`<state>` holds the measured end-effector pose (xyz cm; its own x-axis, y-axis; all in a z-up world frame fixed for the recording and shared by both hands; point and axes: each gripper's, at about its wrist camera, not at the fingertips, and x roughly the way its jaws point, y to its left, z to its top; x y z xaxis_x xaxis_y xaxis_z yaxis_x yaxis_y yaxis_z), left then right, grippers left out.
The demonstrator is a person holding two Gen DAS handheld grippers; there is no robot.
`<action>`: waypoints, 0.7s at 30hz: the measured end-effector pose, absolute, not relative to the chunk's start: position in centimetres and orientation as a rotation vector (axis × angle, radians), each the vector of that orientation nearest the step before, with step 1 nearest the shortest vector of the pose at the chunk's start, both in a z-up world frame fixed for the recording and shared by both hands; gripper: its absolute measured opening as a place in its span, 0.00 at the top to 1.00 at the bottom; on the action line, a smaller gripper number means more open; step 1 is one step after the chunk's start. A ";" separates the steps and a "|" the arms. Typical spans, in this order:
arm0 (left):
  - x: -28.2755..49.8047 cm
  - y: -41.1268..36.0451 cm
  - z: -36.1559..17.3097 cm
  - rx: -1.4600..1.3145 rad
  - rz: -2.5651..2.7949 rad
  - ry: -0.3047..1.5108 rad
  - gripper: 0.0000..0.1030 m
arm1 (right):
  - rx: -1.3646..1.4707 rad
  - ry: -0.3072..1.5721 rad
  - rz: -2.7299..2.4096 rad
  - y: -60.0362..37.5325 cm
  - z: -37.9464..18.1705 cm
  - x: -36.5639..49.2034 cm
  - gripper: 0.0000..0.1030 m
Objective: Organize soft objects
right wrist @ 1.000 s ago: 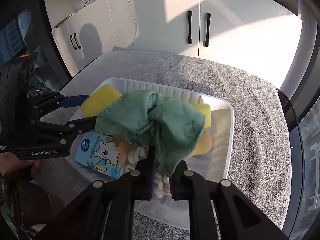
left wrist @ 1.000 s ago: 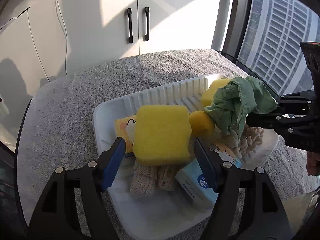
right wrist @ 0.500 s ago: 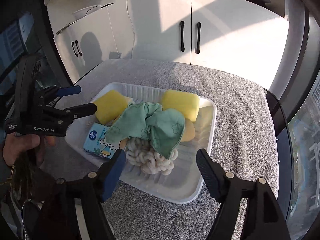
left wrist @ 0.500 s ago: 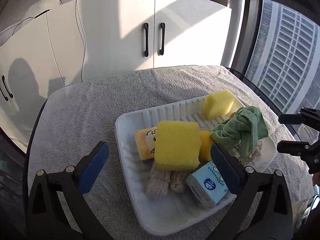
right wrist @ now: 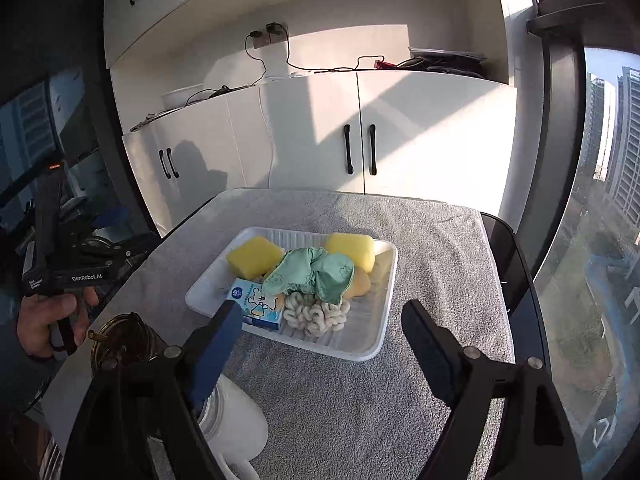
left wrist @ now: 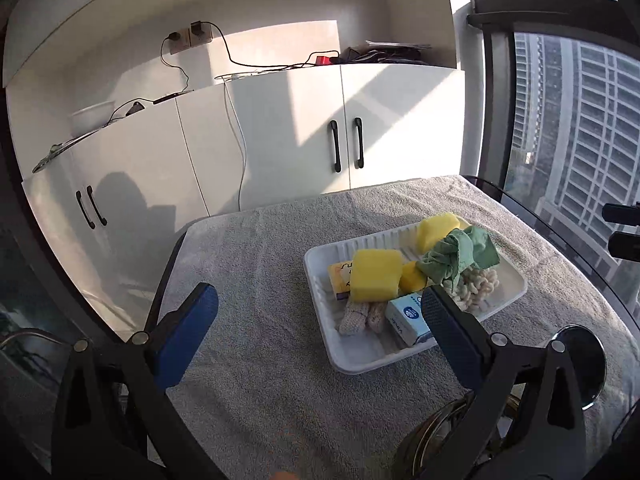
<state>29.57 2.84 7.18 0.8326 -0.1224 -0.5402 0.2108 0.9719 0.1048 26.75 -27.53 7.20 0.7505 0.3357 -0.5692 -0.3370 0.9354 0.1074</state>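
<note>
Since the left claw [left wrist: 320, 316] is wide apart with nothing in it, and the right claw [right wrist: 322, 332] is opening with nothing between its jaws, both hang near the white tray [right wrist: 382, 342] and not in it. A low claw coming back could bump the tray rim and slide it on the towel-covered tabletop [right wrist: 432, 248]. Inside the tray, the green cloth [right wrist: 314, 272] sits on top of the pile and could slip off. Around the cloth are two yellow sponges [right wrist: 254, 256], a tissue pack [right wrist: 256, 306] and a cream knobbly cloth [right wrist: 316, 314].
</note>
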 end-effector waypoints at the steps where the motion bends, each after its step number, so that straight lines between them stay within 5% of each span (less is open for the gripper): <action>1: 28.2 2.8 7.2 0.160 -0.159 0.568 0.00 | -0.005 0.592 0.364 -27.3 7.7 25.3 0.15; 6: 22.7 1.9 6.6 0.110 -0.044 0.632 0.00 | -0.005 0.486 0.325 -25.6 8.5 18.7 0.02; 21: 10.8 -2.8 5.2 0.053 -0.053 0.684 0.00 | 0.155 0.609 0.141 -25.2 5.2 8.7 0.00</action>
<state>10.77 -2.80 5.17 0.7739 -0.0309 -0.6326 0.0660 0.9973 0.0321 8.66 -25.16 5.20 0.8113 0.1773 -0.5571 -0.0862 0.9787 0.1861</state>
